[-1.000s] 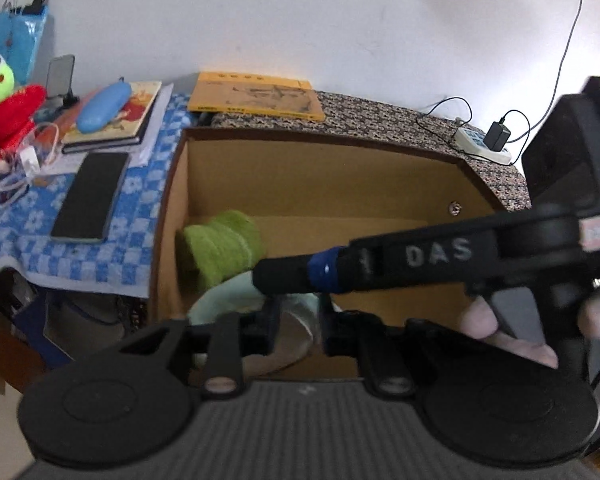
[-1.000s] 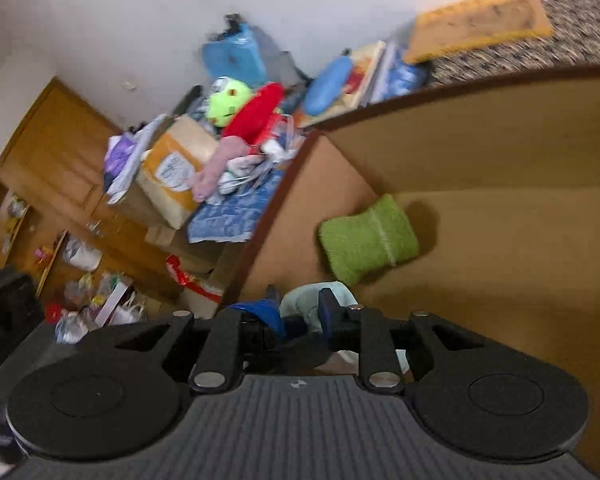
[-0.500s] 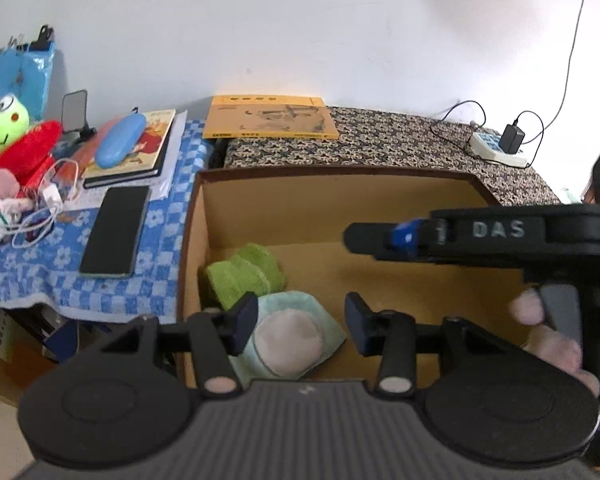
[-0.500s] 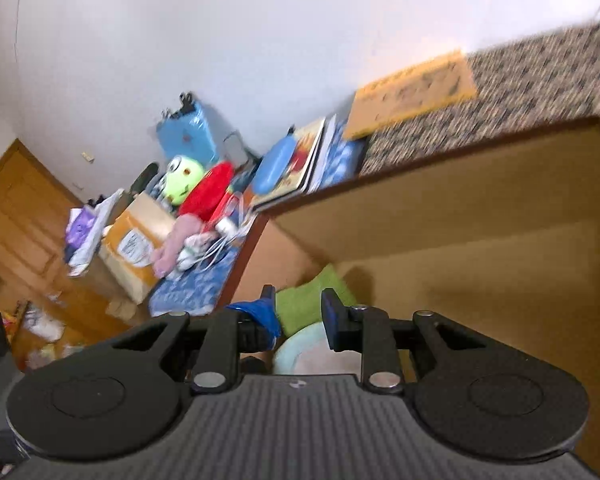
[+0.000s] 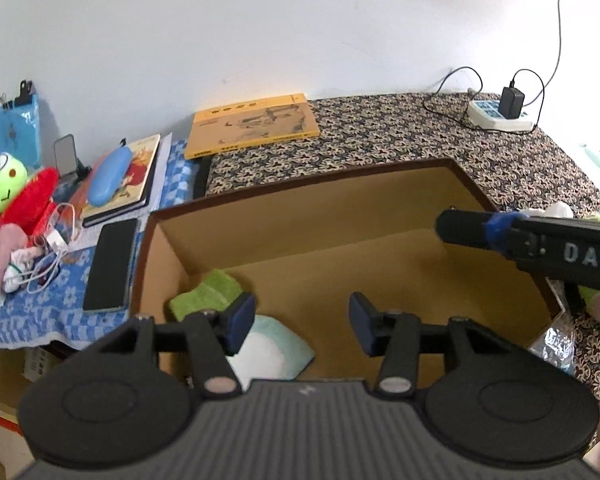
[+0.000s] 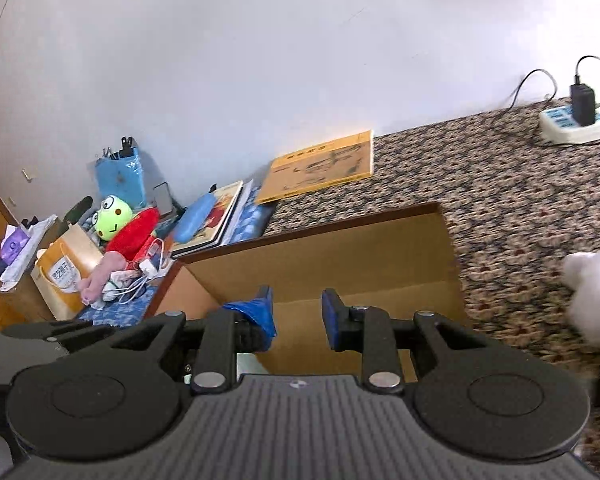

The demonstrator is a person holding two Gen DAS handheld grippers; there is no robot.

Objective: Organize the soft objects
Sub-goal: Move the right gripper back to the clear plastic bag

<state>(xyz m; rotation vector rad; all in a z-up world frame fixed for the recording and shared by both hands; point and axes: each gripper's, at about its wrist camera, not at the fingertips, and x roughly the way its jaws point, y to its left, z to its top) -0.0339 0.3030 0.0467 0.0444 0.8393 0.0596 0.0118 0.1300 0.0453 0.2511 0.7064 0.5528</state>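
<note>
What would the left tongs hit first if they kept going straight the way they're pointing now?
Probably the bare brown floor of the cardboard box: the open left tongs point down into it, with the pale blue cloth just left of that line. Depth is hard to judge.

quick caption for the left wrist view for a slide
Open left gripper above a cardboard box holding a green cloth and a pale mint pad.
</note>
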